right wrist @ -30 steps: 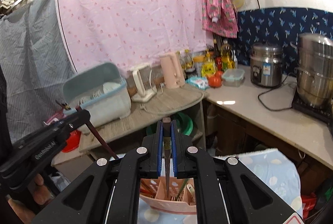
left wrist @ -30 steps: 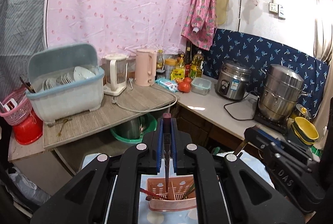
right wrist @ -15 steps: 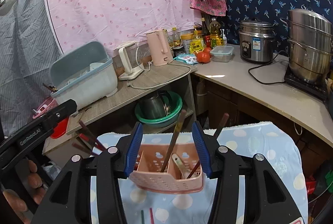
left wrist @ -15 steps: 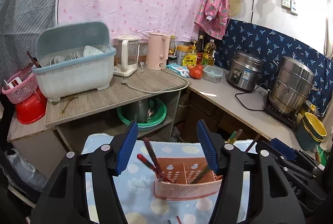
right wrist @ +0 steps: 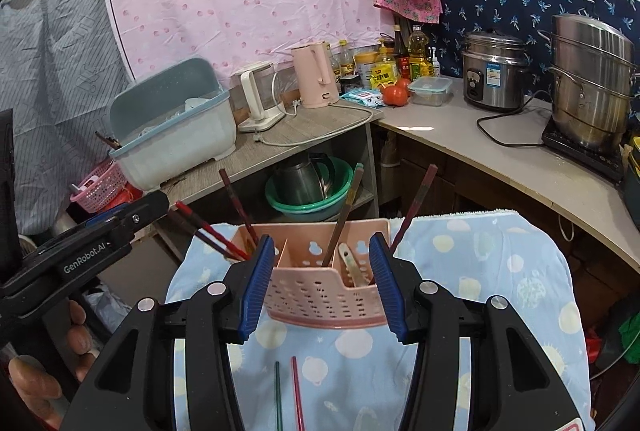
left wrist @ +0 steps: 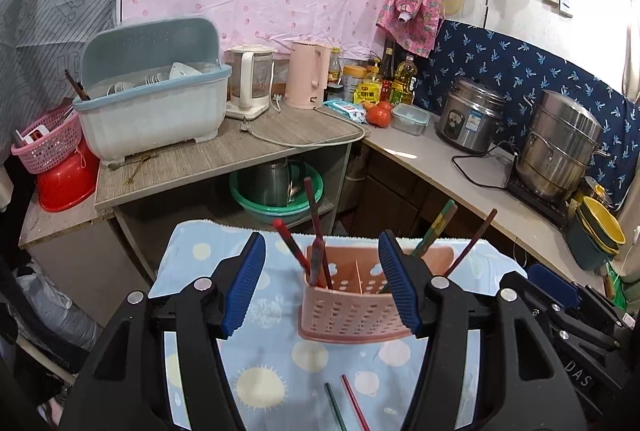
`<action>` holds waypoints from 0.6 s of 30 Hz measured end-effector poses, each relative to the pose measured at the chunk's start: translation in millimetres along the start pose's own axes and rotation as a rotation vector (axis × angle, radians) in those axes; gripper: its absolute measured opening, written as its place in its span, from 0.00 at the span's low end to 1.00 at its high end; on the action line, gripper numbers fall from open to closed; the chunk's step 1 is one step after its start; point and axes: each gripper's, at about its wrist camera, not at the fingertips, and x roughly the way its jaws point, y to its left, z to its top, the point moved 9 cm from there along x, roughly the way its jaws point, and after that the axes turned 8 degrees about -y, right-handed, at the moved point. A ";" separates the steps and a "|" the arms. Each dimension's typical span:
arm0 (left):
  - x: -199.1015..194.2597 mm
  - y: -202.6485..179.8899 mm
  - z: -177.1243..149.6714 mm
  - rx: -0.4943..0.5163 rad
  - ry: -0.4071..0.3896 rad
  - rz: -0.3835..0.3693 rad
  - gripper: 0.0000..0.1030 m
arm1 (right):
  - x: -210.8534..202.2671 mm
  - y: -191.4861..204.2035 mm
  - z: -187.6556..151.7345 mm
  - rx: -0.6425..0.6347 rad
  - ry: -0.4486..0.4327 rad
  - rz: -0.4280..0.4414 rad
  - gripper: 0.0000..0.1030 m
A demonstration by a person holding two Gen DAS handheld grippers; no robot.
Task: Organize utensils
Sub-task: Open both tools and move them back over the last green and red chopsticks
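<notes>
Utensil caddy [left wrist: 352, 307], pink, upright on blue cloth [left wrist: 264, 363]; chopsticks inside. Two loose chopsticks [right wrist: 286, 395] before it. Left tongs [left wrist: 322, 287], right tongs [right wrist: 322, 281]: parted, empty.

Ahead of you, on the towel [left wrist: 208, 271], stands the caddy [left wrist: 352, 315], with chopsticks [left wrist: 316, 243] upright in its left compartment and more chopsticks [right wrist: 344, 215] with a spoon [right wrist: 352, 263] in its right. Two loose chopsticks [right wrist: 286, 395] lie on the towel before the caddy, nearer you. Behind the towel, a shelf [left wrist: 224, 159] carries the dish bin [left wrist: 156, 119] at left and two kettles [left wrist: 308, 75] to its right, with a basin [left wrist: 276, 199] beneath.
</notes>
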 end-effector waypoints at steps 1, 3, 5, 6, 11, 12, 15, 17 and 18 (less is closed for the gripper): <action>-1.4 0.4 -3.6 -0.001 0.006 -0.001 0.54 | -2.6 0.5 -3.1 -0.004 0.003 -0.001 0.47; -3.9 2.0 -11.2 -0.001 0.016 0.002 0.54 | -6.3 0.0 -8.5 -0.007 0.009 -0.002 0.47; -6.3 2.6 -20.1 -0.003 0.031 0.002 0.54 | -9.9 0.1 -16.7 -0.008 0.020 -0.001 0.47; -7.1 2.9 -23.9 -0.003 0.037 0.004 0.54 | -10.9 0.7 -20.0 -0.009 0.024 -0.002 0.47; -11.4 4.2 -45.7 -0.002 0.071 0.011 0.54 | -16.3 0.7 -41.6 -0.006 0.056 -0.004 0.47; -12.4 4.8 -50.3 -0.004 0.079 0.014 0.54 | -17.9 0.8 -45.0 -0.006 0.060 -0.004 0.47; -15.8 5.4 -62.1 -0.005 0.095 0.016 0.54 | -21.3 1.8 -55.9 -0.003 0.074 -0.006 0.47; -18.6 5.4 -69.1 -0.003 0.105 0.017 0.54 | -24.3 0.9 -61.6 -0.001 0.079 -0.009 0.47; -20.2 5.3 -73.0 -0.002 0.110 0.016 0.54 | -26.0 0.6 -64.3 0.002 0.083 -0.009 0.47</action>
